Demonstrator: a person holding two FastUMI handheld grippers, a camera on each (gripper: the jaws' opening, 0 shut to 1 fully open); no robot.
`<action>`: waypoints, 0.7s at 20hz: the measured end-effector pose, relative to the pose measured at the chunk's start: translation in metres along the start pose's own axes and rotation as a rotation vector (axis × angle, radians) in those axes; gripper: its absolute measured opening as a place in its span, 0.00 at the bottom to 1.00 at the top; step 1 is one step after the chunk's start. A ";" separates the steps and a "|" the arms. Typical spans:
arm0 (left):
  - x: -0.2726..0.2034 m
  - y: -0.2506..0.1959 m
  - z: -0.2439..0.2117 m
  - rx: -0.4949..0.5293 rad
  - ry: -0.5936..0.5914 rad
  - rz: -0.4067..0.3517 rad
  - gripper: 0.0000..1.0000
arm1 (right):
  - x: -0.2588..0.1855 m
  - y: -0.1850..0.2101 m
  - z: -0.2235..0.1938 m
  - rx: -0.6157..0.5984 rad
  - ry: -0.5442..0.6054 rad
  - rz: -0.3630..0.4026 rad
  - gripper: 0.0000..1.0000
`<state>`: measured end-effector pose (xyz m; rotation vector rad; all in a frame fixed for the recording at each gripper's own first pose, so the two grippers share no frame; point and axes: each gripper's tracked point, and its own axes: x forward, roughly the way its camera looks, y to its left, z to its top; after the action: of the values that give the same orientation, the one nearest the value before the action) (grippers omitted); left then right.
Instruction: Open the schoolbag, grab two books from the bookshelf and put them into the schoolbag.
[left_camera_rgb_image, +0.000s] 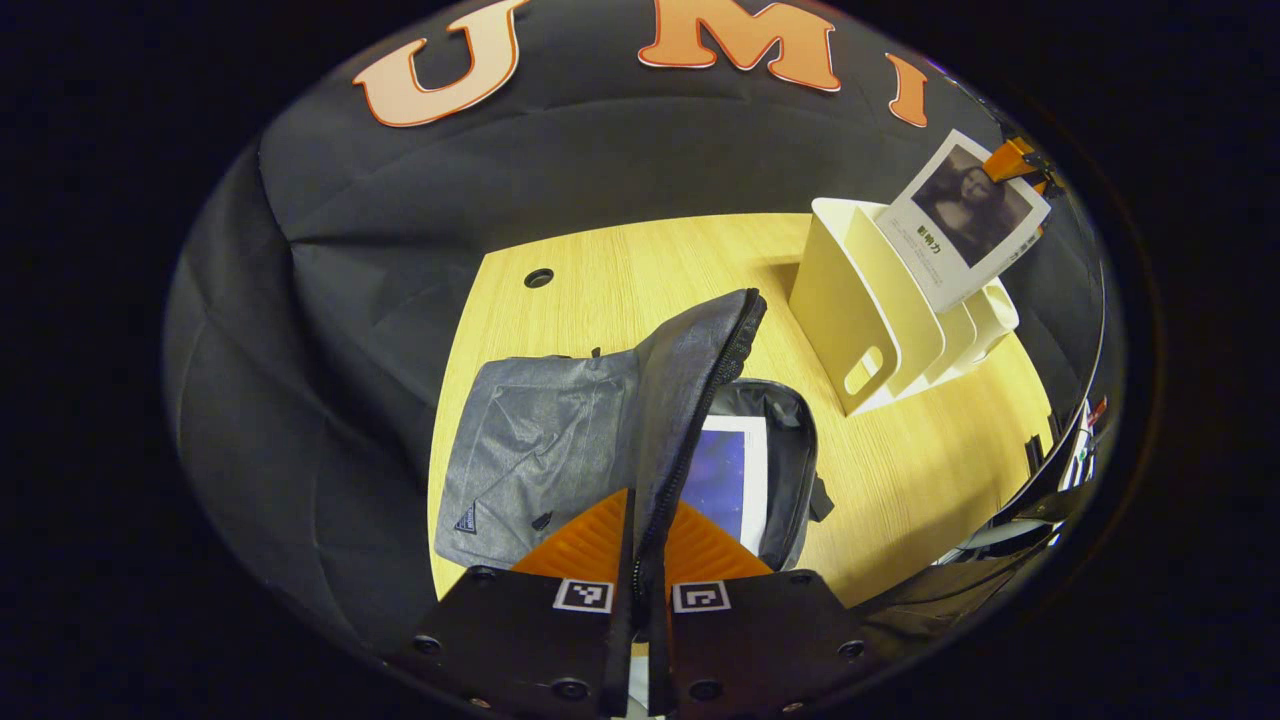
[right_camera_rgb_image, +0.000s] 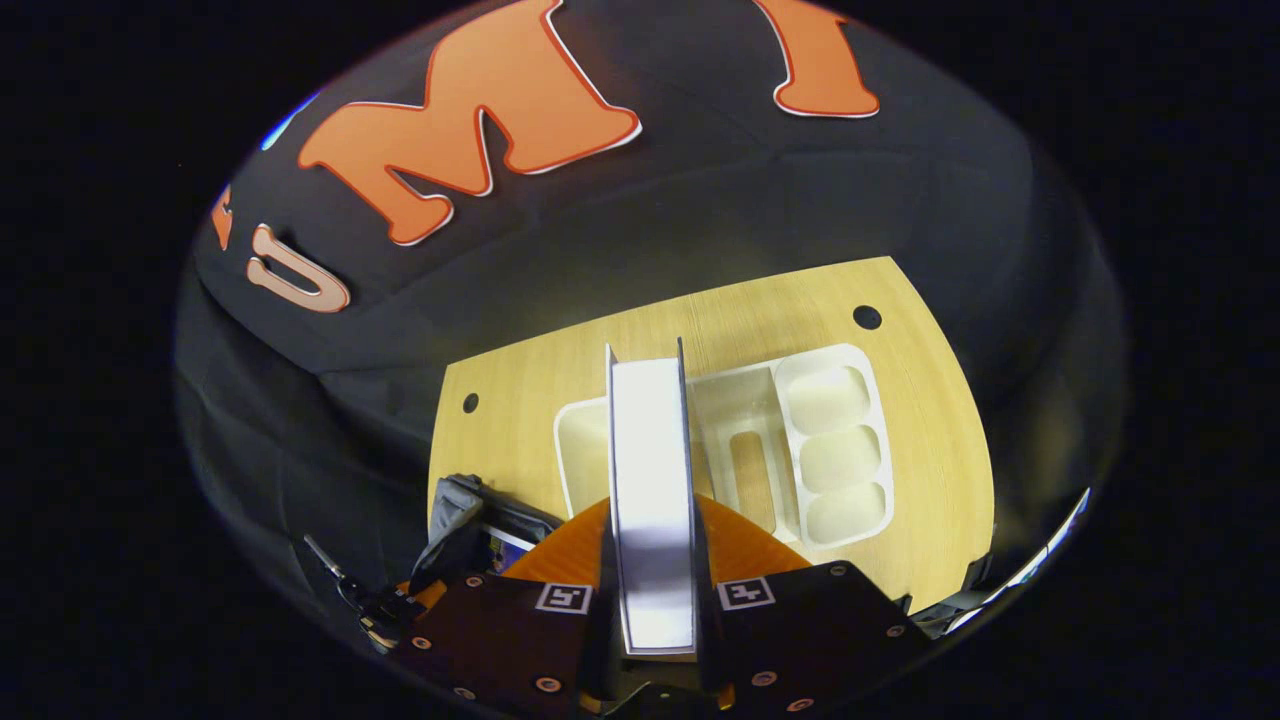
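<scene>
The left gripper (left_camera_rgb_image: 640, 560) pinches the schoolbag (left_camera_rgb_image: 560, 440) flap upright between nearly closed fingers, a book (left_camera_rgb_image: 725, 475) lying inside just right of them. The right gripper (right_camera_rgb_image: 652, 590) clamps a second book (right_camera_rgb_image: 650, 480) (spine up) ahead of its fingers, over the white bookshelf (right_camera_rgb_image: 830, 440).

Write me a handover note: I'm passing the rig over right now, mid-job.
Left gripper: shut on the bag flap, holding the schoolbag open on the table.
Right gripper: shut on the second book, lifted above the bookshelf.
Done: bag open; first book lies inside it.
Left: carry the second book over to the bag, slide it in beside the first, then release both grippers.
</scene>
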<state>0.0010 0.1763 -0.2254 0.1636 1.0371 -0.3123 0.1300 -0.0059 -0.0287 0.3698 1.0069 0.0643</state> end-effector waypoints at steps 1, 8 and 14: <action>0.000 0.000 0.001 0.003 -0.003 -0.005 0.08 | -0.006 0.002 0.000 -0.002 -0.009 0.010 0.31; -0.001 0.002 0.000 0.020 -0.023 -0.028 0.08 | -0.023 0.021 -0.023 0.015 -0.022 0.032 0.31; -0.001 0.010 -0.006 0.026 -0.018 -0.047 0.08 | -0.014 0.058 -0.063 0.015 0.018 0.114 0.31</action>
<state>-0.0012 0.1873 -0.2277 0.1595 1.0201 -0.3691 0.0765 0.0625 -0.0288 0.4409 1.0039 0.1628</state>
